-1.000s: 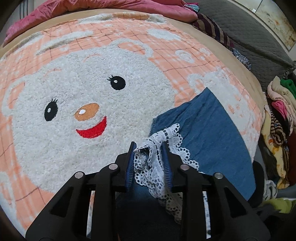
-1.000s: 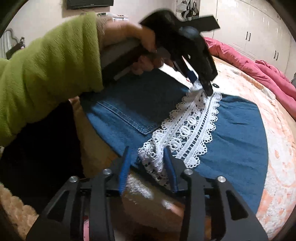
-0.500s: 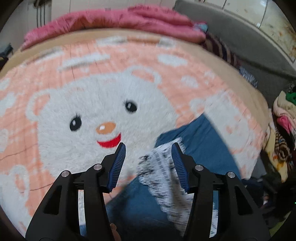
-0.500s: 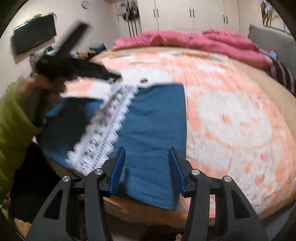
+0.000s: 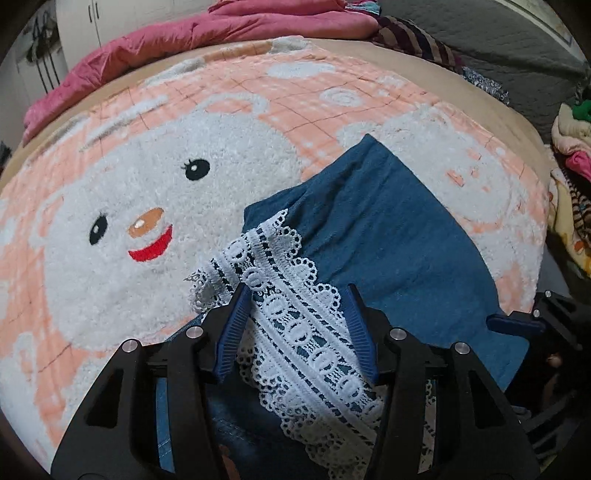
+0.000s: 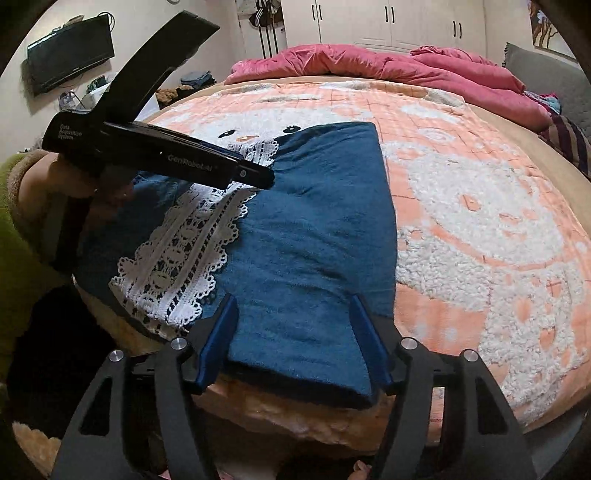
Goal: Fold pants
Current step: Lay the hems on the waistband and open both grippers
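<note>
Blue denim pants (image 5: 388, 236) with a white lace hem (image 5: 291, 317) lie folded on the bear-face blanket (image 5: 147, 192) at the bed's near edge. My left gripper (image 5: 297, 328) is open just above the lace strip, holding nothing. In the right wrist view the pants (image 6: 314, 229) spread ahead, with the lace hem (image 6: 184, 254) to the left. My right gripper (image 6: 295, 339) is open over the near edge of the pants. The left gripper (image 6: 258, 173) shows there above the lace.
A pink quilt (image 6: 388, 66) is bunched at the far side of the bed. A pile of clothes (image 5: 572, 177) lies off the bed's right edge. White wardrobes (image 6: 388, 22) and a wall television (image 6: 70, 51) stand behind.
Both grippers were shut on the lace hem a second ago. Both have opened and let it go; the lace now lies flat on the pants. The right gripper has shifted right.
</note>
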